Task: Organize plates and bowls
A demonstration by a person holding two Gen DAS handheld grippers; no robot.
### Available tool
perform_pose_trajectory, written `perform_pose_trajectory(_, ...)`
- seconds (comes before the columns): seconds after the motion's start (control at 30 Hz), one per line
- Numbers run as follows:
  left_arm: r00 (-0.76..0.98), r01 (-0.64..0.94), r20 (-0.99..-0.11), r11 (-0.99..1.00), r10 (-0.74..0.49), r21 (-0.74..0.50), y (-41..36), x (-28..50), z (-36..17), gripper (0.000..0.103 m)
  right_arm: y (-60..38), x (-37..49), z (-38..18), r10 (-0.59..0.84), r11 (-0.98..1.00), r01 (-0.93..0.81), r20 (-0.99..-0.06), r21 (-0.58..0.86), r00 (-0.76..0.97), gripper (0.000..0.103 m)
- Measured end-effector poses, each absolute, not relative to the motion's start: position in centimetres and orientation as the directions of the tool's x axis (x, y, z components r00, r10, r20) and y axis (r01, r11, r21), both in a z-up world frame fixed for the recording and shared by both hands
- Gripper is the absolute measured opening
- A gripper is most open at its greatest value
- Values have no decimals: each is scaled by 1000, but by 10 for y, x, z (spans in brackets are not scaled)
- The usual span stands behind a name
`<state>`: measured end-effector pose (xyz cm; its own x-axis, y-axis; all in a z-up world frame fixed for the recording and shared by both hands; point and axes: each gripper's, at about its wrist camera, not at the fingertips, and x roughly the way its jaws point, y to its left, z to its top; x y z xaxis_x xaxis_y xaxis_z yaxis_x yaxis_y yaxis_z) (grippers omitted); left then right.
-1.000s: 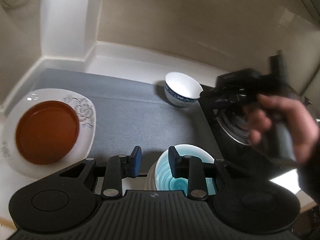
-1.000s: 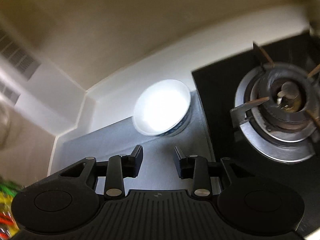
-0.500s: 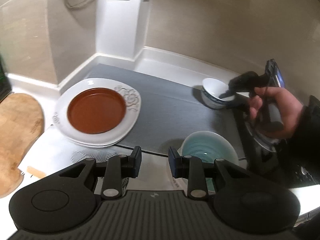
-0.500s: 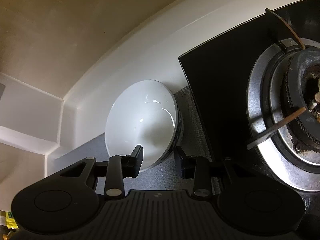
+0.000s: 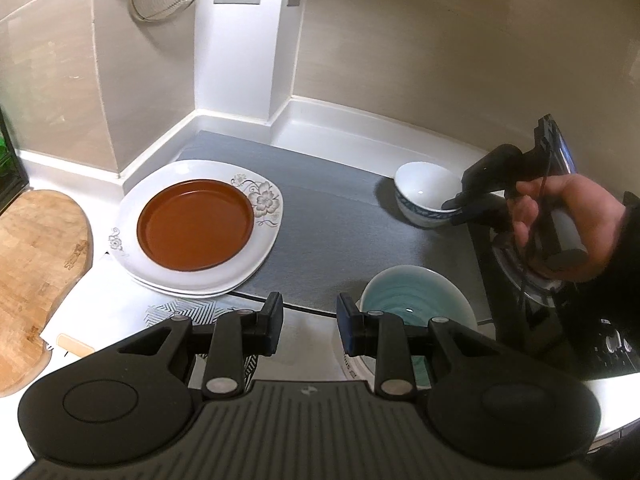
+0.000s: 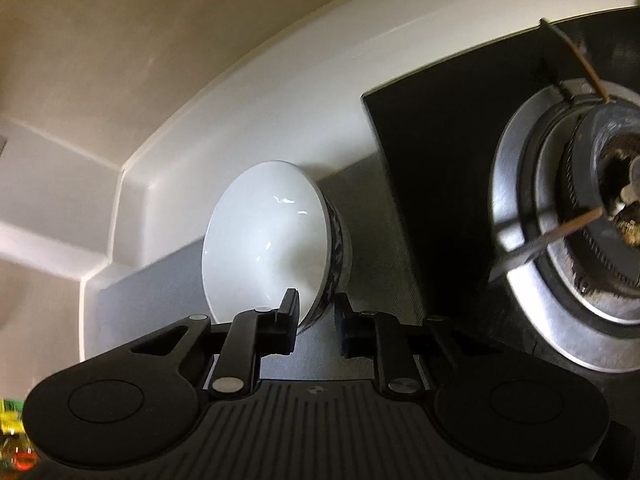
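While the right gripper (image 6: 316, 322) straddles the near rim of a white bowl (image 6: 268, 240) with a blue band, its jaws have just been closing, one finger inside the rim and one outside; whether the pads press the rim I cannot tell. That bowl sits on a grey mat (image 5: 320, 216) beside a stove (image 6: 440, 160). Nearer the left gripper (image 5: 310, 322), whose jaws stand narrowly apart with nothing between them, a teal bowl (image 5: 416, 300) rests on the surface. At left, a brown plate (image 5: 196, 230) lies on a white plate (image 5: 240, 276).
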<state>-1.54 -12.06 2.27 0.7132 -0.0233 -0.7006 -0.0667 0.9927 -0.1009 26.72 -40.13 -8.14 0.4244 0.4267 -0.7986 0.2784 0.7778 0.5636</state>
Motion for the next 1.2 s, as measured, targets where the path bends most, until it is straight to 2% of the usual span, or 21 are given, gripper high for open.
perform_pose_trajectory(0.27, 708, -45, -705, 993, -43, -107, -123, -10, 20, 33, -380, 257, -78, 505, 802, 171, -803, 572, 317, 20)
perform_pose_trajectory(0.63, 698, -73, -715, 989, -40, -126, -120, -5, 12, 35, -337, 237, -75, 567, 824, -103, -808, 558, 162, 21)
perform_pose_trajectory(0.73, 696, -89, -717, 987, -36, -137, -118, 3, 8, 35, -334, 234, -71, 561, 827, -144, -811, 543, 165, 28)
perform_pose_trajectory(1.2, 733, -62, -674, 977, -92, -202, -125, 105, -4, 35, -345, 227, -46, 490, 870, -248, -804, 426, 337, 29)
